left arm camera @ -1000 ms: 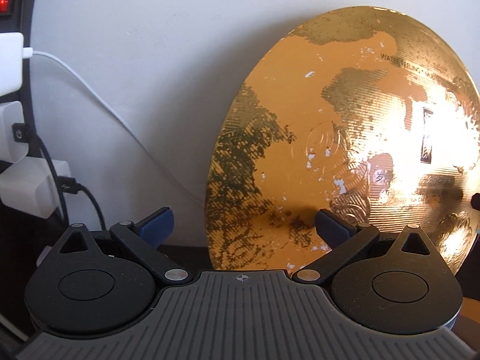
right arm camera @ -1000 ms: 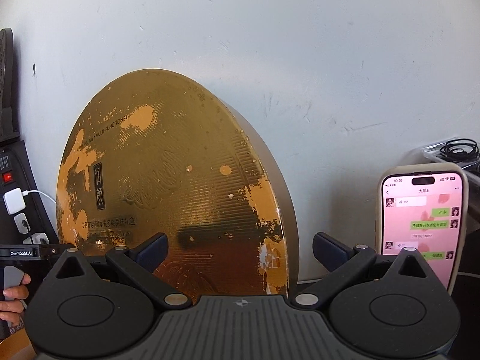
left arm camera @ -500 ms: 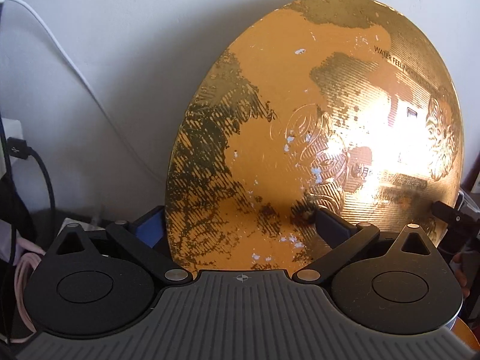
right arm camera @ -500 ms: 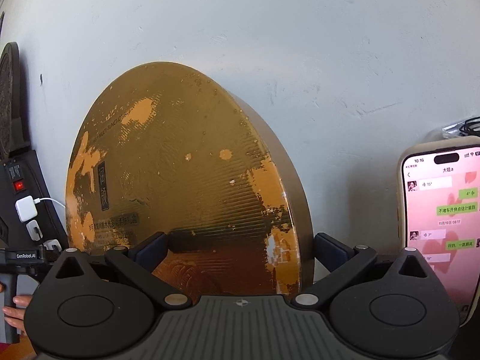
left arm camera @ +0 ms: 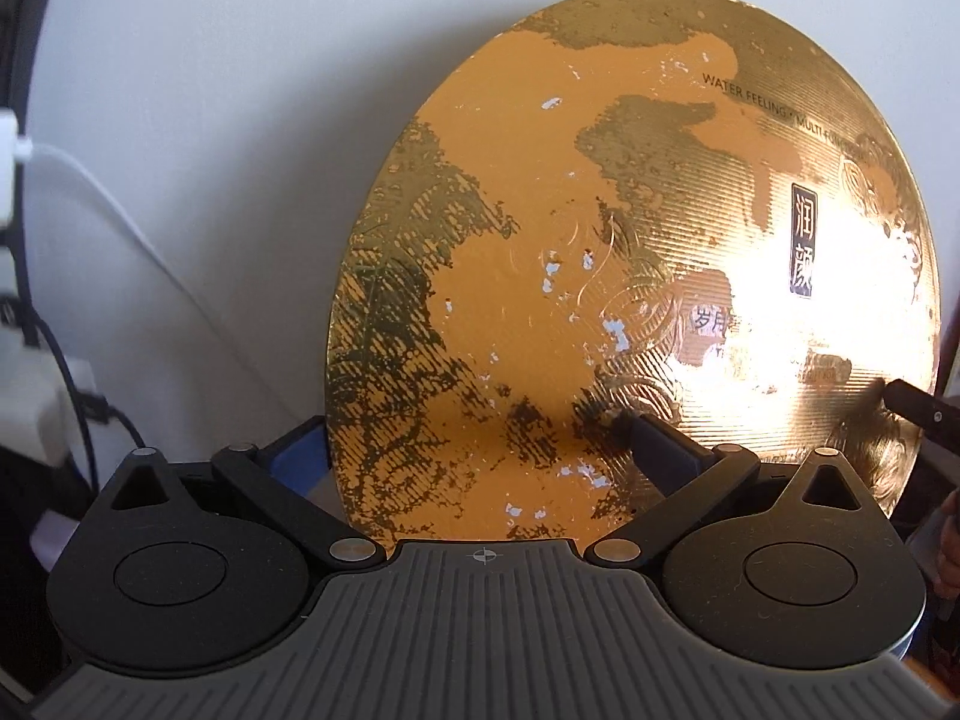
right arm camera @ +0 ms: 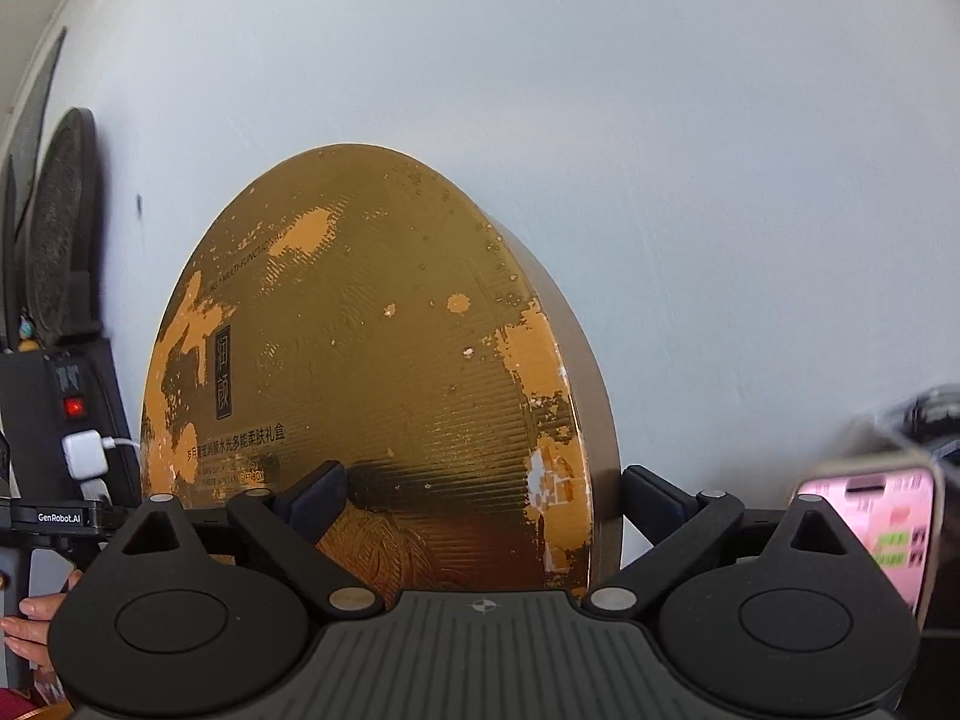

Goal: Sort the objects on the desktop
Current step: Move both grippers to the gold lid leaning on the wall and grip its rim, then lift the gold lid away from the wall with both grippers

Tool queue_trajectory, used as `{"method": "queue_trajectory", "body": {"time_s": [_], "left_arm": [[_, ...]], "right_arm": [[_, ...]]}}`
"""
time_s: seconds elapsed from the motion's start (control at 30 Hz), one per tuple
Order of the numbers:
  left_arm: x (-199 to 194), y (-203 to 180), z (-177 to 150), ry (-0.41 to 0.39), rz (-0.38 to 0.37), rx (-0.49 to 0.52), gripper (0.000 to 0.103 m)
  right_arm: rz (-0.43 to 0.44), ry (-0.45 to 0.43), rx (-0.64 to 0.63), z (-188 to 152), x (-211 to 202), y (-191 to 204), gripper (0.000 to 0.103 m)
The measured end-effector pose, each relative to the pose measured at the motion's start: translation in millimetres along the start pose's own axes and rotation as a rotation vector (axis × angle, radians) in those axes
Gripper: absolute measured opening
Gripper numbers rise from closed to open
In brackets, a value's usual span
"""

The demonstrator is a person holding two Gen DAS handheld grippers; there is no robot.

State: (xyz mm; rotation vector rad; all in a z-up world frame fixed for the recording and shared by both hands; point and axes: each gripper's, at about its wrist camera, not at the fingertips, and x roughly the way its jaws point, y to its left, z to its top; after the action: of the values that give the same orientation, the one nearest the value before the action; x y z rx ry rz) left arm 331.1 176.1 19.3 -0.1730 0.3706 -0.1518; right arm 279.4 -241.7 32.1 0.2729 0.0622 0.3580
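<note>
A large round gold gift box (left arm camera: 600, 252) stands on edge against the white wall, its foil face worn to orange in patches. My left gripper (left arm camera: 468, 438) is open and straddles the box's left edge, with one finger behind the box and the other in front of its face. In the right wrist view the gold box (right arm camera: 372, 372) shows its thick rim. My right gripper (right arm camera: 480, 492) straddles that right edge. Its jaws have just been closing with the box between them, and both pads now sit against the box.
A lit phone (right arm camera: 870, 528) leans at the right, with a blurred clear box of cables behind it. A black power strip (right arm camera: 66, 408) with white chargers (right arm camera: 84, 453) and a white cable (left arm camera: 90, 192) stands left of the box. A person's hand (right arm camera: 36, 618) holds the left gripper.
The left gripper moved from beside the box to astride its left edge. The right gripper's jaws narrowed onto the right edge, and the phone dropped lower in its view.
</note>
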Motion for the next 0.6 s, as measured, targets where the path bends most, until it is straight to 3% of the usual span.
{"method": "queue_trajectory", "body": {"time_s": [0.3,0.6], "left_arm": [[-94.5,-36.9,32.6,-0.173,-0.025,0.060,0.103],[-199.9,-74.1,26.9,-0.242,-0.031,0.095,0.103]], "right_arm": [[0.003,-0.070,0.023,64.8,-76.5,41.3,0.098],[0.001,-0.053,0.069,85.8,-174.6,84.5,0.098]]}}
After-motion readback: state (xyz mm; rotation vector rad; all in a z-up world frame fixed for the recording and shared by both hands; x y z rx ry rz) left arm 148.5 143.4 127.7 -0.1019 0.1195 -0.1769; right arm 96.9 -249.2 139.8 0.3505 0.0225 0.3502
